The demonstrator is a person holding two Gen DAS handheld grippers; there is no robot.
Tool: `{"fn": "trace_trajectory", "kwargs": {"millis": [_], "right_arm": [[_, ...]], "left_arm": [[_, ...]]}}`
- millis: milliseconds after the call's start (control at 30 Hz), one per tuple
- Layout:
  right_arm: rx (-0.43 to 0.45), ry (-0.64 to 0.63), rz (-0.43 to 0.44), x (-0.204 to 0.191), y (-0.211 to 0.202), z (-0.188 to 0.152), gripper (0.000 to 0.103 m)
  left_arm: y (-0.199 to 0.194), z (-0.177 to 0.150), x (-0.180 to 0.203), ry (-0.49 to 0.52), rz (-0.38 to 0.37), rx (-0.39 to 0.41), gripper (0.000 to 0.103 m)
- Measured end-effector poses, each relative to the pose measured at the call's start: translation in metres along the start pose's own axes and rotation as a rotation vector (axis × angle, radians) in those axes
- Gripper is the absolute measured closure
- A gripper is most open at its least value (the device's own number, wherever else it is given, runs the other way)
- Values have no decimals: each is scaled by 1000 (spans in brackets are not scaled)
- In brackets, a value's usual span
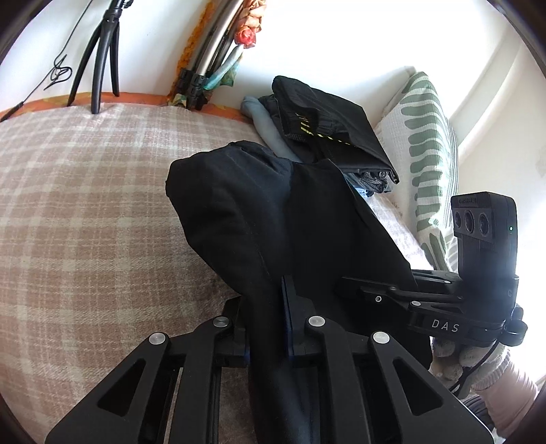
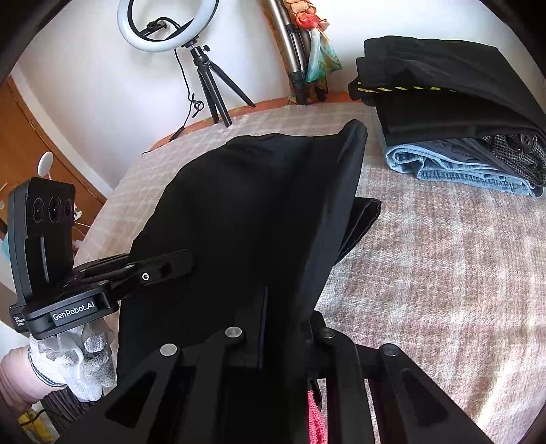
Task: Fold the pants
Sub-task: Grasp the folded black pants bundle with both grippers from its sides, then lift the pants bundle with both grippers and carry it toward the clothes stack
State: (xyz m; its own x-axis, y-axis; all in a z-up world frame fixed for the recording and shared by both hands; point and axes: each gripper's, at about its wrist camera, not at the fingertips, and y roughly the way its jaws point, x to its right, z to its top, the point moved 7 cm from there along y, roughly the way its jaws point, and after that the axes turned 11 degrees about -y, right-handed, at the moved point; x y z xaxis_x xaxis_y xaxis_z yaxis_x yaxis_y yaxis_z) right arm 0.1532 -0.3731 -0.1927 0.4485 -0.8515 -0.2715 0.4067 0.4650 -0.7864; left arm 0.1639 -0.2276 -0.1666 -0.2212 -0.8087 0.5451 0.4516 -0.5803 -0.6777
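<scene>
Black pants (image 1: 239, 205) hang in a bunched fold above the plaid blanket (image 1: 85, 188) that covers the bed. My left gripper (image 1: 264, 307) is shut on one edge of the cloth, which runs down between its fingers. In the right wrist view the pants (image 2: 239, 205) drape over my right gripper (image 2: 279, 317), which is shut on the fabric too; its fingertips are mostly hidden by the cloth. The two grippers sit close together: the right gripper (image 1: 372, 290) shows beside the pants in the left view, the left gripper (image 2: 167, 266) in the right view, both with their tips against the cloth.
A stack of folded clothes (image 2: 443, 102), black on top and blue denim below, lies at the bed's far right. A green-striped pillow (image 1: 426, 143) leans beside it. A ring light on a tripod (image 2: 163, 27) stands behind the bed. Gloved hands (image 2: 75, 362) hold the grippers.
</scene>
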Motion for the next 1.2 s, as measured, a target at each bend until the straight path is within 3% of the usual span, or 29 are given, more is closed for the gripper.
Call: {"fn": "trace_trajectory", "kwargs": {"millis": [200,567,733,1200], "right_arm": [[20,8,-18,-2,-2,-3,93],[183,-107,-143,-34,-69,28,94],[233,-122,-183,-38,-93,38,94],[282,-84,-260,8,-134,51,94]], "left_arm": [[-6,0,0,-19,-9,10,93],[-58,20,53,174,7,194,93],[-70,29,67,199,-15,234,93],[-40,62,123,267,-61,222,93]]}}
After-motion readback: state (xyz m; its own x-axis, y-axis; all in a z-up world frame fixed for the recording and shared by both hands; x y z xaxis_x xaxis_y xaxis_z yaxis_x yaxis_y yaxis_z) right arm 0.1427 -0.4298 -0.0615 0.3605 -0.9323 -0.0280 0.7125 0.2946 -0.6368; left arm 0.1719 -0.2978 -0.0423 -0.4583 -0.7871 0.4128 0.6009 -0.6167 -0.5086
